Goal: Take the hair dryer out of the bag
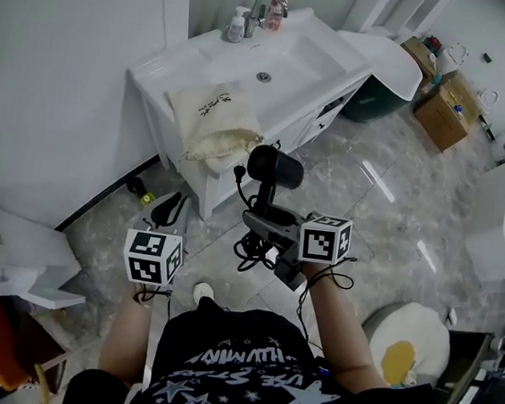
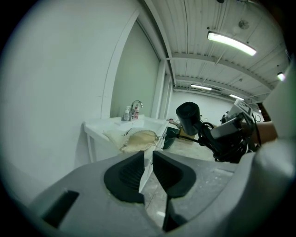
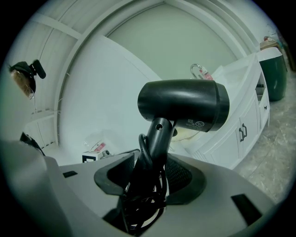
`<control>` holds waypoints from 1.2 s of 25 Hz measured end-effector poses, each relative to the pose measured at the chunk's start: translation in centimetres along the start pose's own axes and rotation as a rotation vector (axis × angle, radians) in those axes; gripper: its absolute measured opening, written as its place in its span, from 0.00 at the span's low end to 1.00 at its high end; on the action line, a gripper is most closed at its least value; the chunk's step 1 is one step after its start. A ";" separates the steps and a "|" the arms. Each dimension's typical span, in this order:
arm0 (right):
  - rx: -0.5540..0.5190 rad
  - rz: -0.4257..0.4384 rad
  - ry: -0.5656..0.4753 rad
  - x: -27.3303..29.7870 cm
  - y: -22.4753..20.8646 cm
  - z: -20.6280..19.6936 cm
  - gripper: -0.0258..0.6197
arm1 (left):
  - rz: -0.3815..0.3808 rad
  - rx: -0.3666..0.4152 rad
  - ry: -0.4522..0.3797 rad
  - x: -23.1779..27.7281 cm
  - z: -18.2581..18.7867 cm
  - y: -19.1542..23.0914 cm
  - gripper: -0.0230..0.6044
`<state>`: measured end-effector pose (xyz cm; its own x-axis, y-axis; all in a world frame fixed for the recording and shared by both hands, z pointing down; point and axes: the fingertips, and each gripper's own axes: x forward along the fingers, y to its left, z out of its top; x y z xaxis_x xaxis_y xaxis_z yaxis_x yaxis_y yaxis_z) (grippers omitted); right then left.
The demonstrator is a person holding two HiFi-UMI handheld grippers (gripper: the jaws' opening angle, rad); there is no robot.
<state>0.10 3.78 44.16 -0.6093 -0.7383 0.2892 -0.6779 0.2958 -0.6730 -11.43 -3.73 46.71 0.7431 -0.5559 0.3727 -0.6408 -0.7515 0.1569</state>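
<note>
The black hair dryer (image 1: 274, 167) hangs in the air in front of the white vanity, clear of the bag. My right gripper (image 1: 270, 224) is shut on its handle, with the black cord bunched between the jaws; in the right gripper view the hair dryer's (image 3: 185, 105) barrel points right above my right gripper (image 3: 145, 178). The cream cloth bag (image 1: 214, 125) lies slumped on the vanity's front left corner, its mouth toward me. My left gripper (image 1: 169, 208) is lower left, away from the bag. In its own view my left gripper (image 2: 147, 173) has only a narrow gap, nothing in it, and the bag (image 2: 138, 140) lies beyond.
The vanity (image 1: 158, 75) has a sink, a faucet (image 1: 266, 5) and soap bottles at the back. A dark green bin (image 1: 371, 101) and cardboard boxes (image 1: 442, 104) stand to the right. A white shelf (image 1: 13, 257) is on the left, and a round white and yellow object (image 1: 408, 343) at lower right.
</note>
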 end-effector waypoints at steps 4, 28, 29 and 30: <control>-0.002 0.005 -0.010 -2.1 0.0 -0.5 0.36 | -0.021 -0.014 0.028 -1.1 -1.4 -3.3 0.11; -0.066 0.080 0.068 -15.6 3.7 -11.7 0.37 | 0.076 -0.032 0.031 -10.2 -8.6 -19.0 0.11; -0.068 0.082 0.073 -16.0 3.9 -12.2 0.37 | 0.079 -0.033 0.031 -10.7 -8.9 -19.6 0.11; -0.069 0.084 0.078 -16.6 4.1 -12.8 0.36 | 0.083 -0.034 0.031 -11.1 -9.3 -20.1 0.11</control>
<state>2.16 24.97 45.34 -0.6933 -0.6608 0.2874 -0.6482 0.3977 -0.6493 -8.57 20.89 47.89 0.6809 -0.6043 0.4137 -0.7068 -0.6901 0.1552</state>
